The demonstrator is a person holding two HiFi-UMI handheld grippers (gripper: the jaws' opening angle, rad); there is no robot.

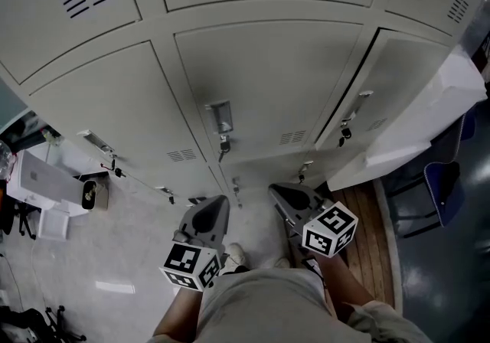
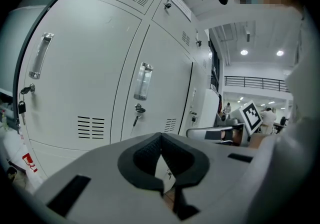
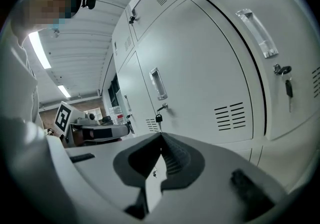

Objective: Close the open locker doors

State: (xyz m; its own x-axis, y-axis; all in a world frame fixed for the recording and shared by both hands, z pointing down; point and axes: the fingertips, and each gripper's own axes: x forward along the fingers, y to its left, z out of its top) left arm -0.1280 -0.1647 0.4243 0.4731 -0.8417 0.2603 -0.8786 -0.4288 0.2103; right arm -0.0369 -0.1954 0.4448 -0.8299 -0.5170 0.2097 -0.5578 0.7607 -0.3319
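Note:
A bank of pale grey lockers fills the head view. The middle door lies flush, with a handle and a key below it. The door to its right shows a dark gap along its left edge and stands slightly ajar; the same door appears in the right gripper view. In the left gripper view the left door has a dark line along its left edge. My left gripper and right gripper are both shut on nothing, held low by my waist, apart from the lockers.
A lower row of locker doors runs near the floor. A white slab leans out at the right. White boxes sit at the left and a blue chair at the right. My shoes stand on pale floor.

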